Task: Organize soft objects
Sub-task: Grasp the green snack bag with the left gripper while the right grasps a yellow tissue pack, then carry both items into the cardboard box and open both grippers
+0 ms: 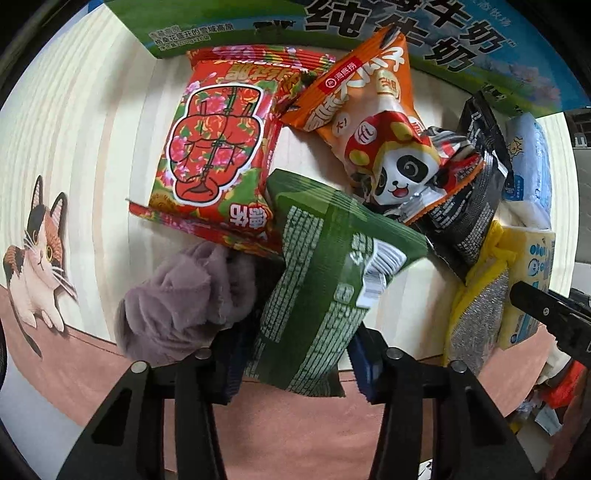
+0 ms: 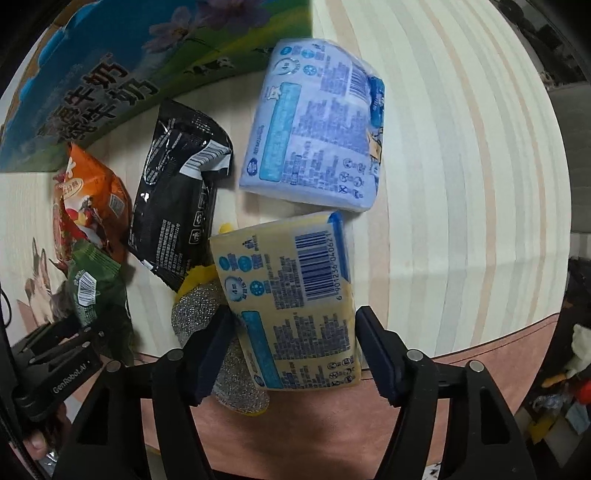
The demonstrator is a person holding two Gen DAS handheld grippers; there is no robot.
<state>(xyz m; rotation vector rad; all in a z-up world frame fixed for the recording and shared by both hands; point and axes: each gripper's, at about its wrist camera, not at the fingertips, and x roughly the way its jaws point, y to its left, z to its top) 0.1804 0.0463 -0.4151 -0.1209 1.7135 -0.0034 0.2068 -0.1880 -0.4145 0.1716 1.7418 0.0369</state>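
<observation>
My left gripper point(image 1: 295, 365) is shut on a green snack packet point(image 1: 325, 280), held over the table's near edge. A mauve plush cloth point(image 1: 181, 299) lies just left of it. A red floral packet point(image 1: 218, 155), an orange panda packet point(image 1: 384, 125) and a black packet point(image 1: 469, 199) lie beyond. My right gripper point(image 2: 295, 350) straddles a yellow tissue pack point(image 2: 295, 291), jaws close on both sides of it. A silver-and-yellow scouring pad point(image 2: 207, 306) lies under its left side. A blue tissue pack point(image 2: 317, 125) lies beyond.
A large milk carton box point(image 1: 369, 33) stands along the back of the table; it also shows in the right wrist view point(image 2: 122, 66). The striped table mat point(image 2: 461, 184) stretches to the right. A cat picture point(image 1: 37, 251) marks the mat's left. Clutter lies off the table's right edge.
</observation>
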